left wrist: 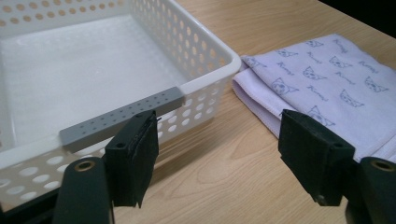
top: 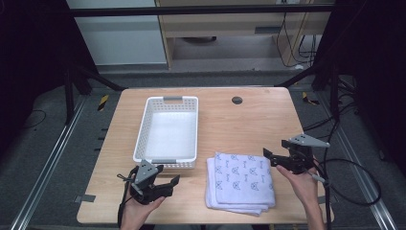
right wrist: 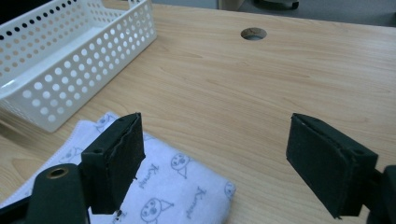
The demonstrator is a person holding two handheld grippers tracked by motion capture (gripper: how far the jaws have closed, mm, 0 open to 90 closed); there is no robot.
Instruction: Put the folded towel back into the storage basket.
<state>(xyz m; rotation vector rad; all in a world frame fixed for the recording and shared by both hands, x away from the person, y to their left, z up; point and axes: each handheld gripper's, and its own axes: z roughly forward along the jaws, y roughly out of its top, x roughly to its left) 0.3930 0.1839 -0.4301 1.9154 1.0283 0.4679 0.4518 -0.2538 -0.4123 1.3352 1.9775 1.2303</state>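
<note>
A folded pale lilac towel [top: 242,182] with a small cat print lies on the wooden table near the front, right of centre. An empty white perforated basket [top: 168,132] with grey handles stands behind and left of it. My left gripper [top: 173,182] hovers at the front left, just before the basket's near end, its jaws wide apart and empty. In the left gripper view the basket's rim [left wrist: 205,79] and the towel [left wrist: 322,79] lie ahead of the jaws. My right gripper [top: 266,155] is held at the towel's far right corner, open and empty, with the towel [right wrist: 177,191] below its left jaw.
A round cable hole [top: 237,100] sits in the table top at the back, right of the basket. Cables trail from both grippers off the front edge. Bare wood [right wrist: 261,88] stretches between the basket and the right edge.
</note>
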